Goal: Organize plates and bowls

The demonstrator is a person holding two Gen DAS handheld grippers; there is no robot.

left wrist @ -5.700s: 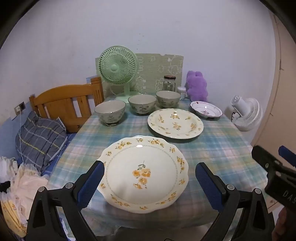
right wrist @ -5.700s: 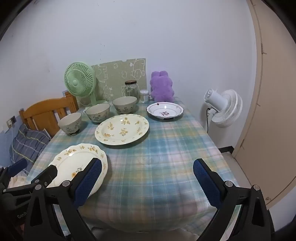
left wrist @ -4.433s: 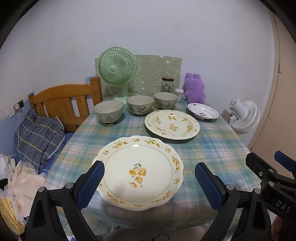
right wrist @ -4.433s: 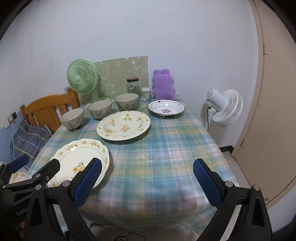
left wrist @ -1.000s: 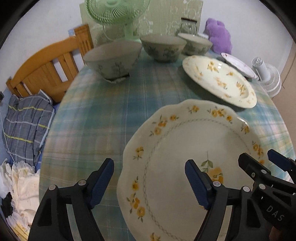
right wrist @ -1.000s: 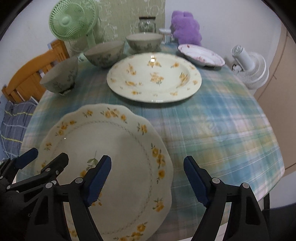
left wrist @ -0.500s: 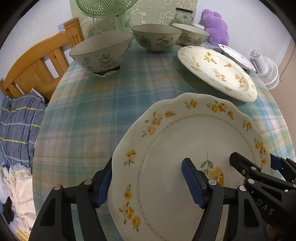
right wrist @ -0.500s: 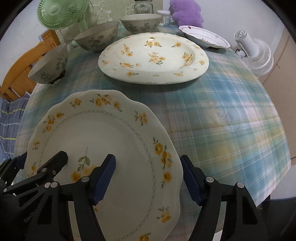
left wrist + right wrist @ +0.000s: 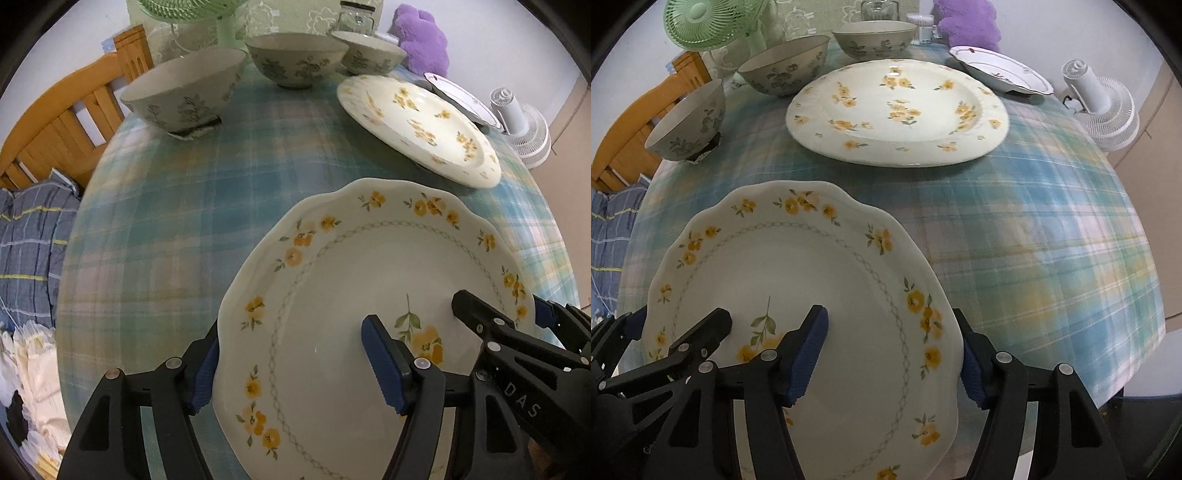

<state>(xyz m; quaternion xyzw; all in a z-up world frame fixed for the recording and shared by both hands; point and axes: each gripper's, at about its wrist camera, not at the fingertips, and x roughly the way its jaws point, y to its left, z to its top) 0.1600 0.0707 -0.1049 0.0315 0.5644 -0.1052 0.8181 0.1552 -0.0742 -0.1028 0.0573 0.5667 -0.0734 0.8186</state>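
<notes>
A scalloped white plate (image 9: pixel 369 266) (image 9: pixel 798 266) with yellow flowers lies at the near edge of the plaid-clothed table (image 9: pixel 177 221). My left gripper (image 9: pixel 291 354) straddles its left rim, one pad outside the edge and one over the inside. My right gripper (image 9: pixel 890 354) straddles the right rim in the same way, and its jaws are closing. Neither pair of pads visibly presses the plate. Beyond lie a second flowered plate (image 9: pixel 897 110) and a small red-patterned plate (image 9: pixel 1001 70). Three grey floral bowls (image 9: pixel 184 92) (image 9: pixel 295 59) (image 9: pixel 369 53) stand in a row at the back left.
A green fan (image 9: pixel 701 22), a glass jar (image 9: pixel 879 9) and a purple plush toy (image 9: pixel 424 40) stand along the far edge. A white fan (image 9: pixel 1104 107) sits off the table's right side. A wooden chair (image 9: pixel 62 122) and a plaid pillow (image 9: pixel 29 251) are at the left.
Both grippers have tipped further down and closed in on the near plate. Their jaws have narrowed, so each now has a rim of the plate between its pads.
</notes>
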